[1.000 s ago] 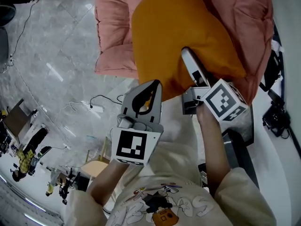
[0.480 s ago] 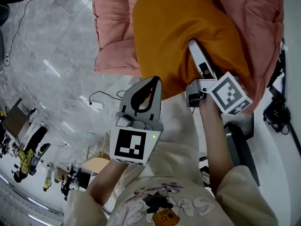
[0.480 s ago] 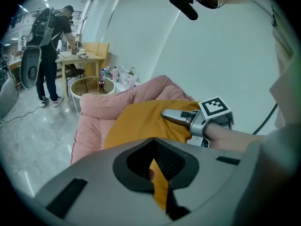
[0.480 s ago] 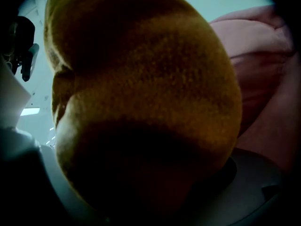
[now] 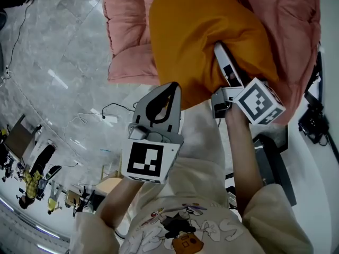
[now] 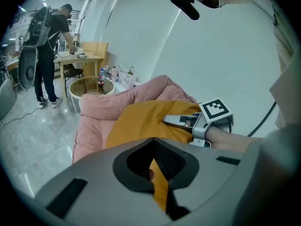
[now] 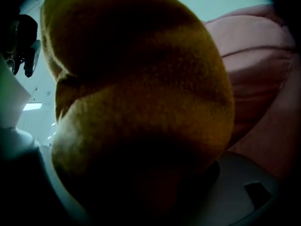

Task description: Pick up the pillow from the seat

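Observation:
An orange pillow [image 5: 201, 30] lies on the pink cushioned seat [image 5: 130, 25]. My right gripper [image 5: 218, 49] reaches into the pillow's lower right edge. Its jaws are closing, with the pillow bulging between them and the fabric puckered at the upper finger [image 5: 228, 70]; the other jaw is hidden under the pillow. In the right gripper view the pillow [image 7: 141, 102] fills the frame. My left gripper [image 5: 170, 89] hangs just below the pillow's front edge, shut and empty, clear of the fabric. From the left gripper view, the right gripper [image 6: 171, 120] rests on the pillow [image 6: 136, 124].
Grey marble floor [image 5: 53, 62] lies left of the seat, with a cable and power strip [image 5: 108, 119]. Black equipment [image 5: 312, 126] stands at the right. Behind the seat are a round table with a bottle [image 6: 99, 84] and a person [image 6: 47, 46] at a desk.
My right gripper has pushed a little deeper into the pillow's edge and the fabric now folds around its finger. The left gripper has sunk slightly.

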